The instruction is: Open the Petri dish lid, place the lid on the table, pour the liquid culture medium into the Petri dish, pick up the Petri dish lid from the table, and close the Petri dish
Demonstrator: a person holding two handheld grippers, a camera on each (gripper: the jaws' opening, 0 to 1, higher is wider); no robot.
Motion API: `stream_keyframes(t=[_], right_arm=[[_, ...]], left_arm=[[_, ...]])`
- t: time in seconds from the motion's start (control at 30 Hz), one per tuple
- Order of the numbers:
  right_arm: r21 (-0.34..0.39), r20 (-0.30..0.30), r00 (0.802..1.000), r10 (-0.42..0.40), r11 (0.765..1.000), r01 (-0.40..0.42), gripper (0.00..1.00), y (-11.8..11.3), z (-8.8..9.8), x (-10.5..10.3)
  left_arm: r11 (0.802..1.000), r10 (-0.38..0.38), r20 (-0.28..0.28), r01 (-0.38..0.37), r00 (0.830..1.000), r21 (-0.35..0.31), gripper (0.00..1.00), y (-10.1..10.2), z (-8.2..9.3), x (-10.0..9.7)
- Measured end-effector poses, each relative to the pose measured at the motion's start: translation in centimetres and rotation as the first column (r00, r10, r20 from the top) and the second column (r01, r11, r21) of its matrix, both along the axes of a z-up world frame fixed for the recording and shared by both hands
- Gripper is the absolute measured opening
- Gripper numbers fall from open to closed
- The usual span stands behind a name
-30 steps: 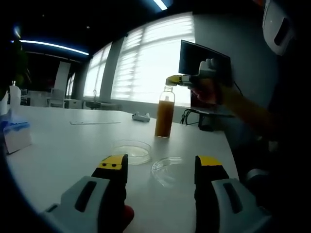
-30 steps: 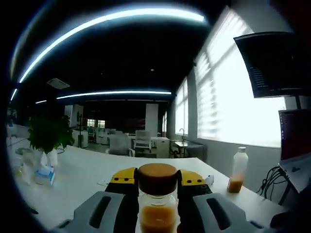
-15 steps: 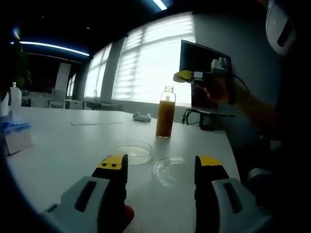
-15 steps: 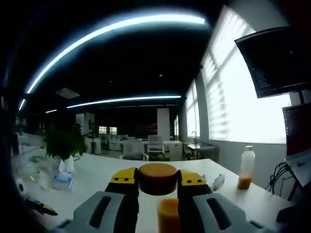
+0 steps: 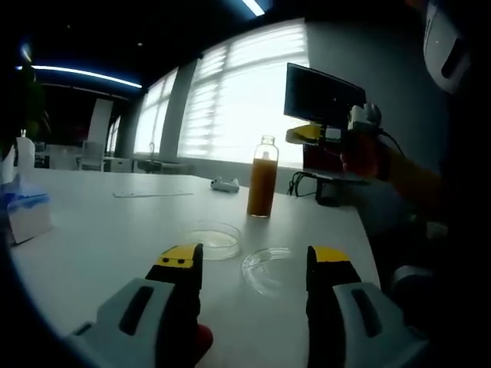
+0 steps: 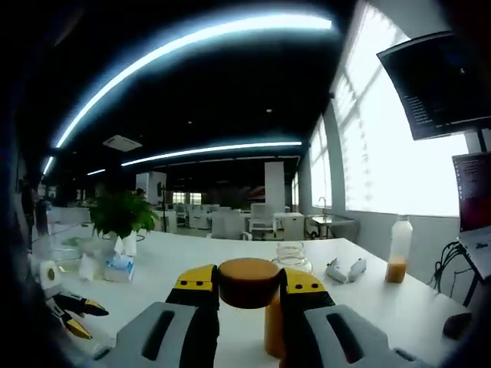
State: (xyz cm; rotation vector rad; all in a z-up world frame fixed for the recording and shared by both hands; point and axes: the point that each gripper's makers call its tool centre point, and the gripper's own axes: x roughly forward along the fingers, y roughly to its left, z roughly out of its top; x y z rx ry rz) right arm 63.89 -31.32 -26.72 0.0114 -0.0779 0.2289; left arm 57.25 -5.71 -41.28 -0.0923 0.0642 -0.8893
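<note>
Your right tool (image 6: 248, 285) is clamped on the brown bottle cap (image 6: 248, 280), lifted clear of the bottle; in the left gripper view that right tool (image 5: 307, 135) hangs in the air to the right of the bottle's open neck and a little above it; the bottle (image 5: 261, 178) of orange culture medium stands upright on the bench (image 5: 107, 222), uncapped.

Your left tool (image 5: 249, 264) has its jaws apart and holds nothing; it sits low over the bench, looking along it. Just ahead of it lie the open Petri dish (image 5: 208, 238), towards the left jaw, and the Petri dish lid (image 5: 271, 268), flat on the bench beside the dish, towards the right jaw; the two lie close together, whether touching I cannot tell.

The relation that matters: the bottle stands beyond the dish, farther from you, its long axis vertical; your empty left tool is likely the one free to take it, since your right is occupied with the cap.
</note>
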Motion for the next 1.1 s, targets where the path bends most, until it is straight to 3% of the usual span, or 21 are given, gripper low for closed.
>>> stream_keyframes(t=[0.6,0.8,1.1], right_arm=[[0.008,-0.111,0.994,0.007,1.0,-0.006,0.26,0.6,-7.6,-3.1],[-0.016,-0.127,0.992,0.01,1.0,-0.012,0.26,1.5,-8.8,-3.4],[-0.033,-0.201,0.979,0.005,0.999,-0.012,0.26,1.8,-12.3,-3.6]], left_arm=[[1.0,0.014,0.011,-0.014,1.0,-0.016,0.43,0.3,0.3,0.2],[0.999,0.008,-0.003,-0.008,1.0,-0.035,0.43,0.4,0.4,0.2],[0.999,0.009,-0.013,-0.01,1.0,-0.042,0.42,0.4,0.3,0.3]])
